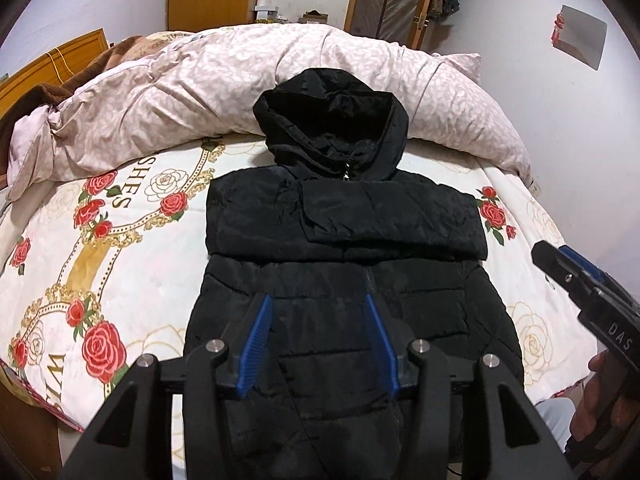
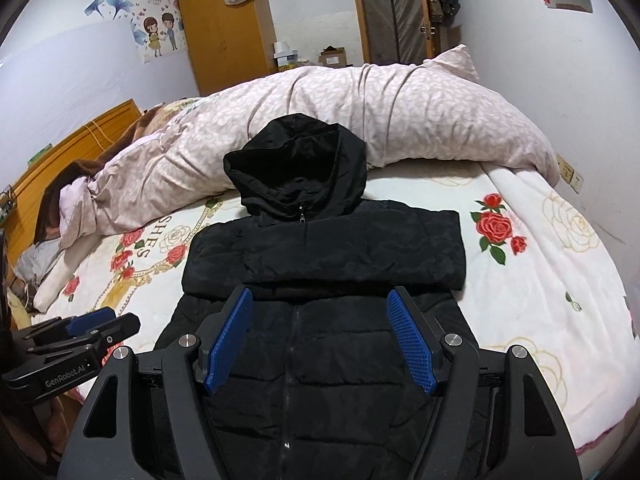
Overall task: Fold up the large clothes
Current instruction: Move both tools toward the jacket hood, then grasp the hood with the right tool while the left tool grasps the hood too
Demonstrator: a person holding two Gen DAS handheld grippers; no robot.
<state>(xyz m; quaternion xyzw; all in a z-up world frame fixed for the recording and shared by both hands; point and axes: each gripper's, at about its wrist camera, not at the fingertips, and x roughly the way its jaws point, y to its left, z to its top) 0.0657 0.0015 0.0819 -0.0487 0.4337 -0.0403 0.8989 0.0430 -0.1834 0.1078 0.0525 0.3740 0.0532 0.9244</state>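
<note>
A black hooded puffer jacket (image 1: 360, 220) (image 2: 340, 248) lies front up and zipped on the rose-print bed sheet (image 1: 140, 240) (image 2: 520, 280). Both sleeves are folded across its chest in a flat band. Its hood (image 1: 332, 120) (image 2: 296, 160) rests against the pink duvet. My left gripper (image 1: 318, 300) hovers over the jacket's lower body, open, with nothing between its blue pads. My right gripper (image 2: 320, 294) hangs over the same area, open and holding nothing. Each gripper shows in the other's view: the right gripper (image 1: 560, 268) at the right edge, the left gripper (image 2: 100, 324) at the lower left.
A bunched pink duvet (image 1: 180, 92) (image 2: 400, 112) fills the far side of the bed. A wooden headboard (image 1: 48, 64) stands at the left, a wooden wardrobe (image 2: 224, 32) behind. A wall runs close along the right. A person's hand (image 1: 600, 420) grips the right handle.
</note>
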